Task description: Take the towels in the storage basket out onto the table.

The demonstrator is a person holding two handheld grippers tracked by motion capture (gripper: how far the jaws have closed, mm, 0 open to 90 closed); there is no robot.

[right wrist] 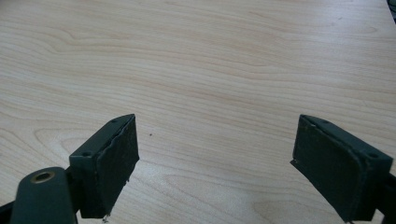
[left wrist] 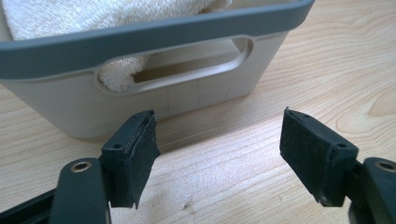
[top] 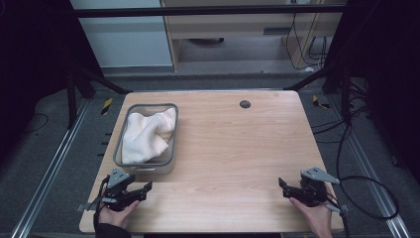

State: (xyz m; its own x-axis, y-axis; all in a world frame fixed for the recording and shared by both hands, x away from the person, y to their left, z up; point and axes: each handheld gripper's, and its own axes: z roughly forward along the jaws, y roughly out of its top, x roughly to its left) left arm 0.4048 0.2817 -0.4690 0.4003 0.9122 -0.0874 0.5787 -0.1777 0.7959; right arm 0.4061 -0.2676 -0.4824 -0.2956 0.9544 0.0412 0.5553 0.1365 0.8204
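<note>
On the wooden tabletop, toward its left side, a grey-rimmed bin holds a crumpled white towel. Just in front of the bin's handled wall hover the left tongs, jaws spread wide and empty (nothing between the pads). Well apart at the near right corner, the right tongs gape likewise over bare wood.

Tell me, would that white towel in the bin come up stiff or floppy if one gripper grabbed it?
Probably floppy: the white towel lies crumpled in soft folds inside the grey bin. Its fuzzy terry surface should grip well, not slip. It would likely drape and drag over the rim.
</note>
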